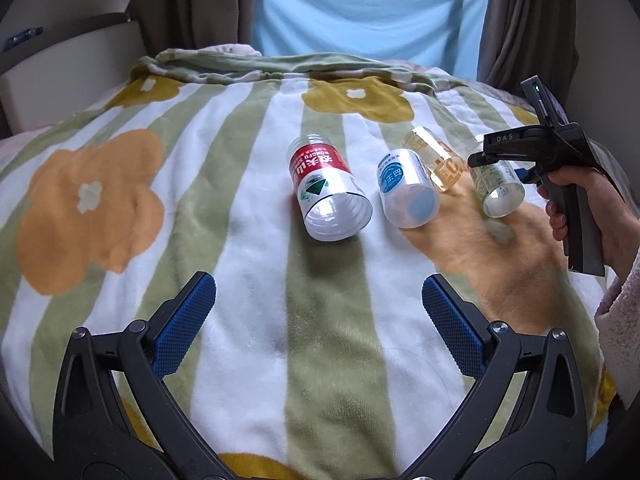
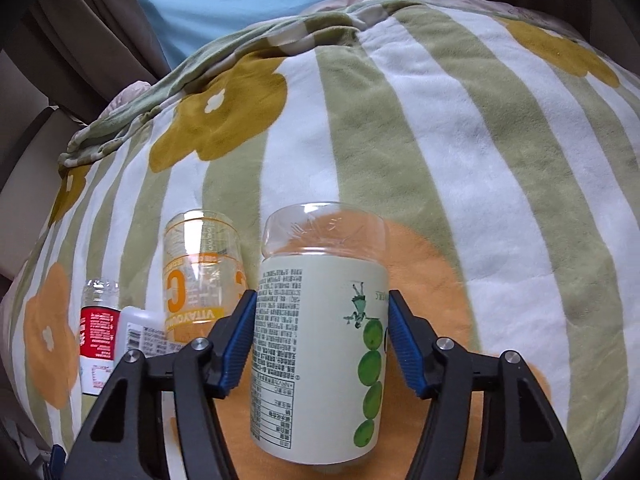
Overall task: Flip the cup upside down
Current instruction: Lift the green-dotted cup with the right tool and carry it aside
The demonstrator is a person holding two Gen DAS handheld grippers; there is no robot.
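Note:
Several cut-bottle cups lie on their sides on a striped flower blanket (image 1: 256,280). A red-label cup (image 1: 326,190), a blue-label cup (image 1: 406,192) and an orange-label cup (image 1: 438,162) rest in a row. My right gripper (image 2: 322,344) is shut on the green-label cup (image 2: 320,352), its label upside down, clear base pointing away; it also shows in the left wrist view (image 1: 498,184), lifted off the blanket. My left gripper (image 1: 318,320) is open and empty, nearer than the cups.
Brown curtains (image 1: 520,20) and a light blue sheet (image 1: 368,8) hang behind the bed. The blanket's folded edge (image 1: 224,68) lies at the far side. A beige headboard (image 1: 60,60) stands far left.

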